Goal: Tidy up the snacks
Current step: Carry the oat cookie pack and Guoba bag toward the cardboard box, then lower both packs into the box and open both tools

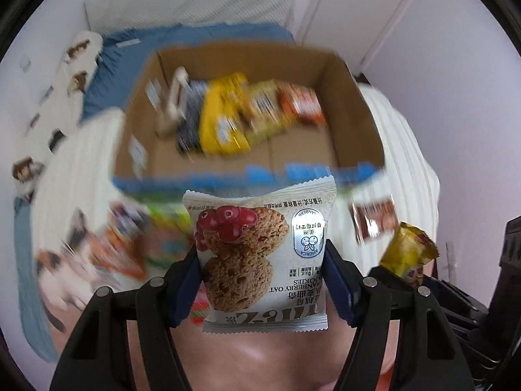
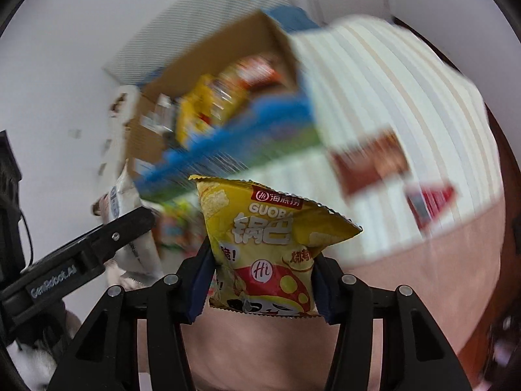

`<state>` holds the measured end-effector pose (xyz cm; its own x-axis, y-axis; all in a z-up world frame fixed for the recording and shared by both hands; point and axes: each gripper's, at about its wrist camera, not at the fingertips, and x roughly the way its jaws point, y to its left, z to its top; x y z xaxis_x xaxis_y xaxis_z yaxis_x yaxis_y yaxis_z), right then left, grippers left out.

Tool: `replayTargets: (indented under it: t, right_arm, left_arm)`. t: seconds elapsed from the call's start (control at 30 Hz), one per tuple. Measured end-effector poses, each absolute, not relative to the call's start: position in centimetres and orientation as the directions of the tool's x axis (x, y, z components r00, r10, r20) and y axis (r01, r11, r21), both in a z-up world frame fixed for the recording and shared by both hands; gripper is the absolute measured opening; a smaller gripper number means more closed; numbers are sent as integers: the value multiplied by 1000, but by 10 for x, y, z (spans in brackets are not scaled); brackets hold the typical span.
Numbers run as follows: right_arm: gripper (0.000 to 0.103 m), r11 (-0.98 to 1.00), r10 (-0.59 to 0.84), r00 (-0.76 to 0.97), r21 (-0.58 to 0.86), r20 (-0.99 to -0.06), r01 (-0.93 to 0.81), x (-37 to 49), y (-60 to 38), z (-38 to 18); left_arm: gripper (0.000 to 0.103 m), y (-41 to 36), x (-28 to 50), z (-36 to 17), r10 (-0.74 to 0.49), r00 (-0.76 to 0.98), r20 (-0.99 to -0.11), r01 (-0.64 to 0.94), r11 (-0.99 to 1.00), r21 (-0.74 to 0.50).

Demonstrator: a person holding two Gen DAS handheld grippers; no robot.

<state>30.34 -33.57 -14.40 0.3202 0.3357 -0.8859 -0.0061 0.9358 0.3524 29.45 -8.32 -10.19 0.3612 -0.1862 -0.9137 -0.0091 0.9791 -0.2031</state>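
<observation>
In the left wrist view, lower centre: the left gripper (image 1: pixel 260 280) has its blue pads pressed on both side edges of a white cranberry oat cookie packet (image 1: pixel 260 257).
Cookie packet, axis: long axis runs up the frame, printing upside down, top crimped seam toward the box, bottom seam nearest the camera.
Cardboard box (image 1: pixel 355 104), upper centre: open top, tilted away, blurred; yellow, dark and orange snack packs (image 1: pixel 228 114) lie along its far half, while the near floor of the box is bare.
Edges: the packet's top seam overlaps the box's blue-printed near wall in the frame; whether they touch I cannot tell.
Left of the packet: a blurred heap of colourful packets (image 1: pixel 130 238) on the white striped cloth (image 1: pixel 75 169).
Right of the packet: a brown packet (image 1: pixel 371 218) lies on the cloth; a yellow bag end (image 1: pixel 407 251) shows at the right edge.

In the right wrist view, lower centre: the right gripper (image 2: pixel 260 283) is clamped on the lower half of a yellow rice-crisp bag (image 2: pixel 260 238).
Bag, axis: upright in the frame, printing right way up, top seam slanting down to the right, one corner jutting right.
Box (image 2: pixel 228 42), upper centre: tilted, blurred, same packs inside.
Open room: bare striped cloth (image 2: pixel 390 81) at right, with a brown packet (image 2: pixel 371 163) and a red packet (image 2: pixel 429 202).
Only here: the other gripper's black arm (image 2: pixel 81 254) at lower left.
</observation>
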Motion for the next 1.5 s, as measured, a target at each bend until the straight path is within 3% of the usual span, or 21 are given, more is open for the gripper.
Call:
replayTargets:
  t: [0.27,0.53,0.87,0.93,1.03,1.07,1.1,1.5]
  right_arm:
    - [56,935,354,328,320,-876,-153,401,-267,-105]
    - [56,941,313,220,269,-924,-207,471,-202,-148]
    - [56,936,297,71,276,-952,-220,488,-184,-208]
    - [61,935,290,28,277,-957,-219,489,-182,-217]
    - [93,941,264,-5,259,-964,-218,491,-181,-225]
    - [94,942,262,-4,257,-965,-218,490,-181,-225]
    - [94,945,247,4,240,-969,-222,490,-182,-224]
    - [95,965,185,104,161,-977,-206,471,-206,-196]
  left_arm:
    - [67,-26,392,-94,-93,363,-927,-98,986,-138]
    - [67,-6,457,-162,-86,156,-984,-113,988,-104]
    - [67,-7,468,-224,-83,3,-997,-92,992,-83]
    - [67,-5,466,-230,-93,-19,-995,-105,990,-91]
    - [76,-2,463,-235,-128,-36,-991,-131,984,-122]
    - [89,-1,463,-233,-128,-28,-991,-139,983,-123]
    - [92,-1,462,-230,-132,-12,-991,-139,982,-129]
    - [92,-6,435,-183,-94,126,-987,-141,984,-112]
